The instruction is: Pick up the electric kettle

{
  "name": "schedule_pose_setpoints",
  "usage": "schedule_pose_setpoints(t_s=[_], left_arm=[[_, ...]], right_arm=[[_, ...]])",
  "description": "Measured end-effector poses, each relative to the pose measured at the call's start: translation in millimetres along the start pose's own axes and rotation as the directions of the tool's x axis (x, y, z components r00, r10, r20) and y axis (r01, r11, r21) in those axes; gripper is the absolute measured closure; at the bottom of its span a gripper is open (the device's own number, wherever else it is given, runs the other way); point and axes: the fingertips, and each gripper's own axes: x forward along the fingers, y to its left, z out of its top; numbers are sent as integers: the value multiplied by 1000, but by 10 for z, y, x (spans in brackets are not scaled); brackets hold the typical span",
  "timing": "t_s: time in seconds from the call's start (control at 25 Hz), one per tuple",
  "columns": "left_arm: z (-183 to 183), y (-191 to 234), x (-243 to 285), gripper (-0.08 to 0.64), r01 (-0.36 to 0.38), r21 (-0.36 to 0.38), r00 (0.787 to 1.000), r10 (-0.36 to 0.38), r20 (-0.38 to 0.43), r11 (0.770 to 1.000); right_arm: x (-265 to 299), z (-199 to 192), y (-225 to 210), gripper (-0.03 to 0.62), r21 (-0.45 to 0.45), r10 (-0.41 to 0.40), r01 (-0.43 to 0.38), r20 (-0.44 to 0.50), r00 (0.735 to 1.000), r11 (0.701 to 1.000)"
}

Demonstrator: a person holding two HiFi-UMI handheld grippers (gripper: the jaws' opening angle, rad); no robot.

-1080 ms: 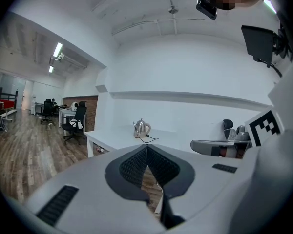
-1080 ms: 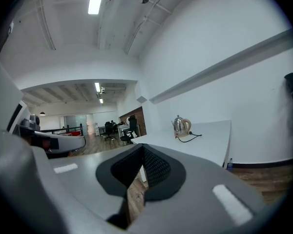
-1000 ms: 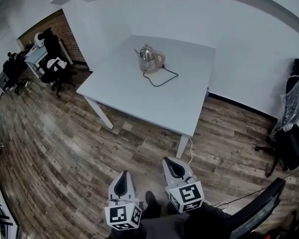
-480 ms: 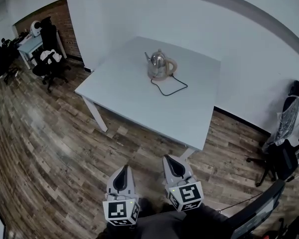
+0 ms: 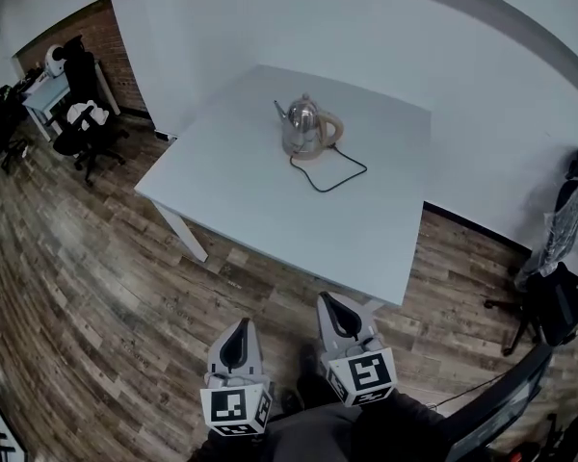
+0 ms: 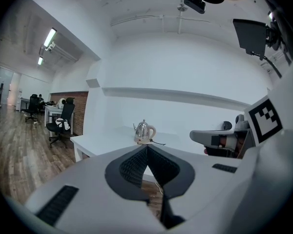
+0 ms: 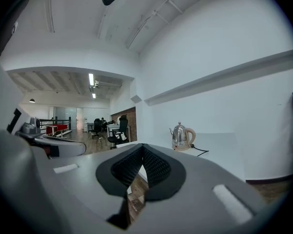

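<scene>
On the white table (image 5: 270, 200), toward its far half, stands the electric kettle (image 5: 305, 126), upright on its base, steel body shining, spout toward 10 o'clock and pale handle toward 3 o'clock. Its black cord (image 5: 329, 169) loops across the tabletop toward 4 o'clock. From where I steer, the kettle sits at about 12 o'clock ahead of both grippers and well apart from them, with the table's near edge between us.

I hold the left gripper (image 5: 240, 325) low at 6 o'clock over the wooden floor (image 5: 96, 287). Its jaws are pressed together with nothing between them, and its own view has the kettle just above their tip. The right gripper (image 5: 328, 301) is beside it at its 3 o'clock, a little nearer the table; its jaws are also closed tight and empty. In its view the kettle lies toward 2 o'clock of the tip.

Black office chairs (image 5: 82, 123) stand by a brick wall (image 5: 91, 41) at 10 o'clock, and another chair (image 5: 559, 287) stands at 3 o'clock.
</scene>
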Motion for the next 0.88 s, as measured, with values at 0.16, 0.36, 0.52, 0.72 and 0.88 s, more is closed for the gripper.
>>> schedule_pose_setpoints(t_s=[0.16,0.36,0.52,0.72,0.88], left_arm=[[72,41,432,560,-3,26,1000,3,-19,1000],[184,13,1066,560,-4,39,1000,5,-26,999],[298,-60,1442,560,5,45,1000,-5,-17,999],[372,6,1786,560,9,36,1000,-8,-22,999],[343,111,2020,560,11,26,999,-10,-41,1000]], right_arm=[[377,-11,-286,589,34,-4,4,-2,1000,999],[854,-16,-670,589,55,9,-9,-1,1000,998],[1109,15,-918,589,58,14,-14,-7,1000,998],[1419,90,-1116,589,59,4,-3,-14,1000,998],[1653,29,-1239,589,67,-11,14,-35,999,998]])
